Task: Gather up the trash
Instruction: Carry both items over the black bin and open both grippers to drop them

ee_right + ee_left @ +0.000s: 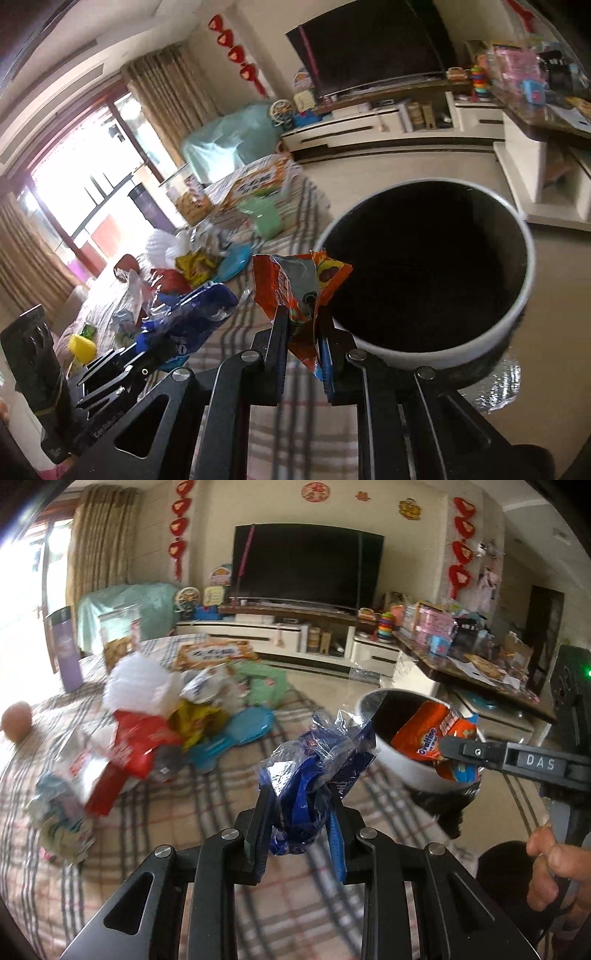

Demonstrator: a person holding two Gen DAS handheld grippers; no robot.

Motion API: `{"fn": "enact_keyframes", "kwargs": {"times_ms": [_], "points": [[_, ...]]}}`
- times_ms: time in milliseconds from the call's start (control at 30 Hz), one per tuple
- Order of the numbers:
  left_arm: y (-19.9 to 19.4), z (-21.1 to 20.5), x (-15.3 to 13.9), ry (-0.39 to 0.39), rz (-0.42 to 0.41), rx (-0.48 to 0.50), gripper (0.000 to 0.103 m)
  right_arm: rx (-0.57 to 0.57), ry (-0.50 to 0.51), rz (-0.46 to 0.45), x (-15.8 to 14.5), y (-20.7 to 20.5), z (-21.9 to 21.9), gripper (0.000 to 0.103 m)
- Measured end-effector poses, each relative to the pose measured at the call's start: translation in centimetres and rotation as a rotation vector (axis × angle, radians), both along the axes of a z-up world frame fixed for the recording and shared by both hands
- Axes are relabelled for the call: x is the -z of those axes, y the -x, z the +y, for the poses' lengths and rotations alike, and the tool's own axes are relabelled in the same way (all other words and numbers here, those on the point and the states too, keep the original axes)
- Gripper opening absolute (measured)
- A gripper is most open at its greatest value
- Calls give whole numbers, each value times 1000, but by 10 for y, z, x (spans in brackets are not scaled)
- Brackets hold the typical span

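Note:
My left gripper (301, 805) is shut on a crumpled blue and clear plastic wrapper (314, 771), held above the plaid tablecloth (184, 812). To its right, my right gripper (456, 749) is shut on an orange Ovaltine packet (421, 734) at the mouth of the round white bin (402, 771). In the right wrist view the right gripper (301, 321) pinches the orange packet (295, 284) just left of the bin's white rim (526, 280), whose inside is dark. The blue wrapper (195, 310) shows at lower left in the left gripper (147, 354).
A pile of wrappers and bags (147, 731) lies on the table at left, with a purple box (66, 650) and a brown ball (16, 720) beyond it. A person's hand (550, 867) grips the right tool. A cluttered side table (480, 657) stands at right.

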State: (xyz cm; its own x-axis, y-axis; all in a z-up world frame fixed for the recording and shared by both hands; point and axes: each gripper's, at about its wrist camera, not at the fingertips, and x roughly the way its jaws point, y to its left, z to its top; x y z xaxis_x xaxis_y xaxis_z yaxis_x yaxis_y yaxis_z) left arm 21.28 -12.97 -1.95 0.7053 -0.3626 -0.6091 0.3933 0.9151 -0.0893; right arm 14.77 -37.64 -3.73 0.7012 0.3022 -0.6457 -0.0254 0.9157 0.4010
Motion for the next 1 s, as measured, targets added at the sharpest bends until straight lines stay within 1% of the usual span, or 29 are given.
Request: {"fn": "enact_keyframes", "kwargs": {"times_ms": [233, 467, 767, 1000], "points": [[-19, -32, -2, -17, -14, 49, 25, 60, 27, 5, 0, 1, -31, 15], [-36, -56, -1, -28, -2, 78, 26, 102, 37, 17, 4, -1, -55, 15], [-54, -99, 0, -80, -10, 129, 26, 123, 46, 29, 7, -9, -74, 19], [-68, -119, 2, -108, -8, 141, 26, 117, 57, 50, 12, -21, -82, 19]]}}
